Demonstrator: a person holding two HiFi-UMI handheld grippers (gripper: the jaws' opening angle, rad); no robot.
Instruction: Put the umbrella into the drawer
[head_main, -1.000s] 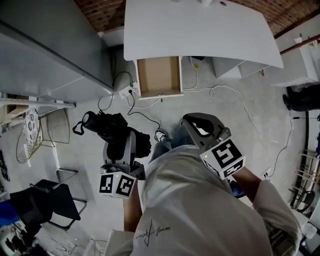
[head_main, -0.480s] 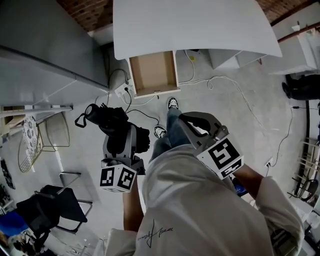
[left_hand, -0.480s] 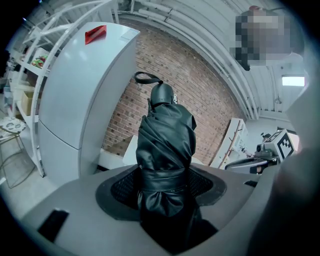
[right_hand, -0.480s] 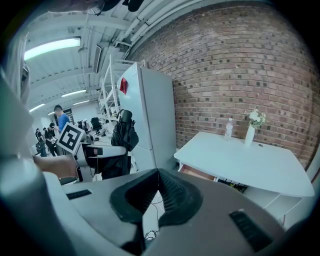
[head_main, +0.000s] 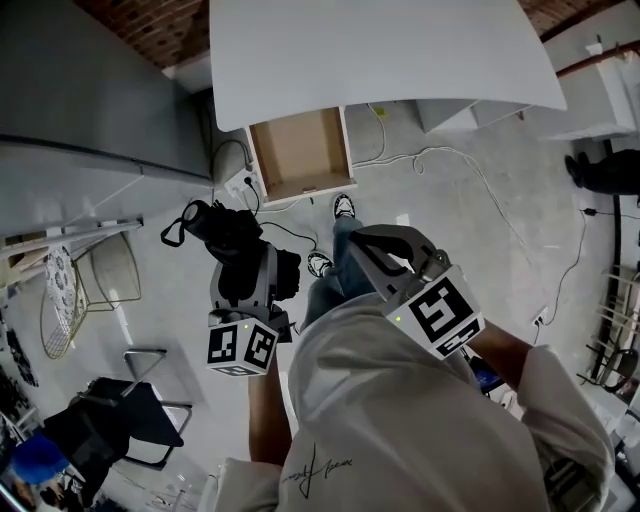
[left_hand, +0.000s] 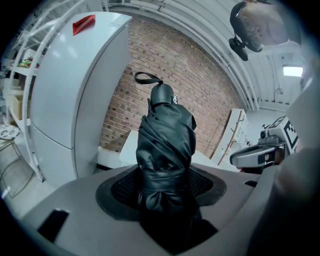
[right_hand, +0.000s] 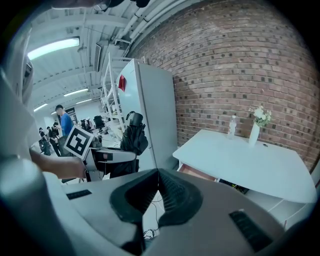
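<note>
A: Entry. Where is the umbrella (left_hand: 165, 135)?
B: Black, folded, pinched in the left gripper (left_hand: 162, 189). The jaws press on the canopy bundle at and below its wrap band (left_hand: 162, 175). The handle (left_hand: 162, 94) and wrist strap (left_hand: 145, 77) point away from the gripper. In the head view it is carried over the floor (head_main: 480, 230), well short of the drawer (head_main: 298, 152).
A: Right gripper (right_hand: 159, 189)?
B: Jaws pressed together, nothing between them. It is held out beside the left one.
A: Drawer state?
B: Pulled out from under the white table (head_main: 400, 60). Its bare brown bottom shows, with nothing in it that I can see.
A: Handling estimate?
B: Judgement only: light, so one gripper should do. It looks like soft, slick fabric over a stiff shaft, so the cloth may give and slide under the jaws while the core is rigid. Not fragile. The present hold at the banded part looks sound, since the folds are bunched there and the jaws bite in.
A: Risk?
B: Loose folds or the strap could catch on the drawer front. I cannot tell from here whether its length fits the drawer; it likely wants laying flat along the long side
</note>
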